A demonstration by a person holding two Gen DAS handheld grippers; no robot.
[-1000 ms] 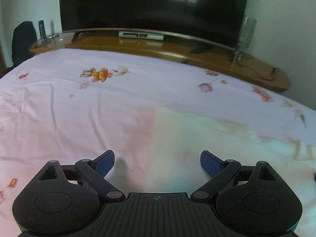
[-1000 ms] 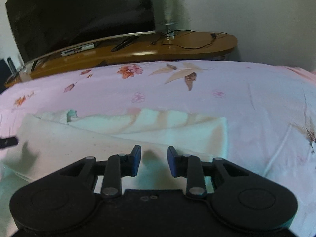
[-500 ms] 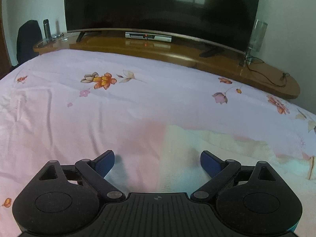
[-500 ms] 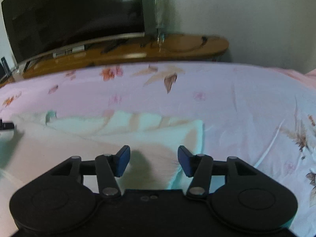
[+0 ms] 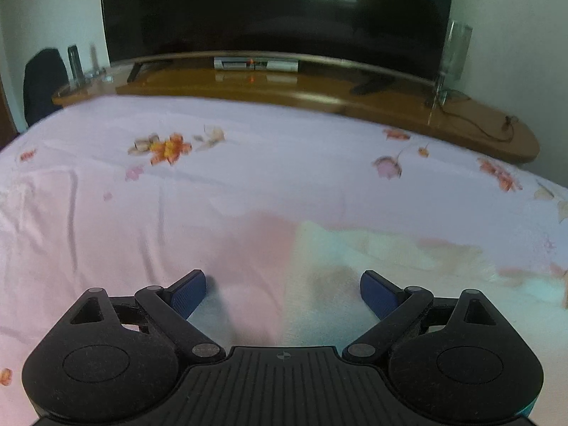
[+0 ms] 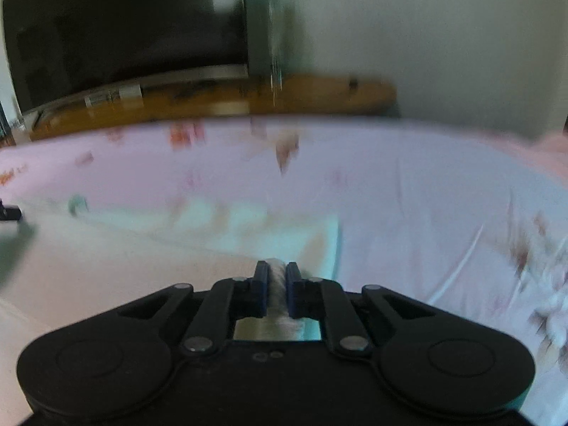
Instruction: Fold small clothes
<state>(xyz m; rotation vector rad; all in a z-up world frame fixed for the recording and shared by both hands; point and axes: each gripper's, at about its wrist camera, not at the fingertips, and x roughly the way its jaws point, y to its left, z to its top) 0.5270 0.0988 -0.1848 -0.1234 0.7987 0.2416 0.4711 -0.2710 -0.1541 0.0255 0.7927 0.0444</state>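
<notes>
Covering nearly the whole of both views, a bed [image 5: 248, 177] in a pale pink sheet printed with flowers carries everything. Beyond its far edge runs a curved wooden TV stand [image 5: 319, 88] bearing a large dark television [image 5: 277, 10]; a clear glass vase [image 5: 456, 49] stands near the stand's right end. No container with contents can be made out.

On the bed's near part lies the small garment [image 5: 372, 259], a pale cream cloth spread flat, with its left edge falling between the fingers of the left gripper [image 5: 283, 293]. That claw is spread wide, its blue pads [image 5: 188, 293] apart and pinching nothing, hovering just above the sheet and the cloth.

The right gripper [image 6: 277, 289] is at the garment's [image 6: 159, 259] near right corner. Its jaws are closing and stand almost pressed together, with a bunched white fold of the cloth caught between the pads. This view is blurred.
</notes>
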